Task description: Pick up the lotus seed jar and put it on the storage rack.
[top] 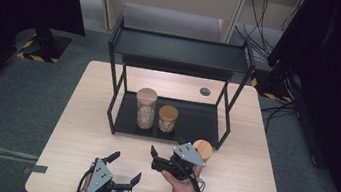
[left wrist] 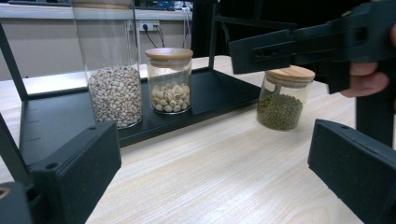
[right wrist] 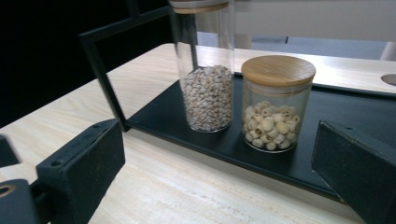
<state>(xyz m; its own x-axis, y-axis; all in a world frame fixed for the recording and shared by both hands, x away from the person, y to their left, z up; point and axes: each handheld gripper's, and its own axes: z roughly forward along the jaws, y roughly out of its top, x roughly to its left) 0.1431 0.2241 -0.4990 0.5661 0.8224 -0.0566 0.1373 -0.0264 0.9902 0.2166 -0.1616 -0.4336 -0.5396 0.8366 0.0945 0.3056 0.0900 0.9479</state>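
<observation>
A tall glass jar of pale grain (top: 145,107) (left wrist: 114,93) (right wrist: 208,93) and a short jar of white seeds (top: 168,119) (left wrist: 169,86) (right wrist: 276,105), both with wooden lids, stand side by side on the lower tray of a black shelf (top: 194,124) (right wrist: 345,116). A third jar, of green beans (top: 203,149) (left wrist: 284,100), stands on the table just in front of the shelf's right end. My right gripper (top: 167,147) (right wrist: 215,172) is open beside that jar, pointing at the tray. My left gripper (top: 124,167) (left wrist: 215,177) is open near the front edge, empty.
The shelf's upper tier (top: 180,49) overhangs the two jars. The wooden table (top: 85,114) has a round cable hole (top: 205,91) behind the shelf. In the left gripper view the right gripper (left wrist: 317,44) reaches across the top right.
</observation>
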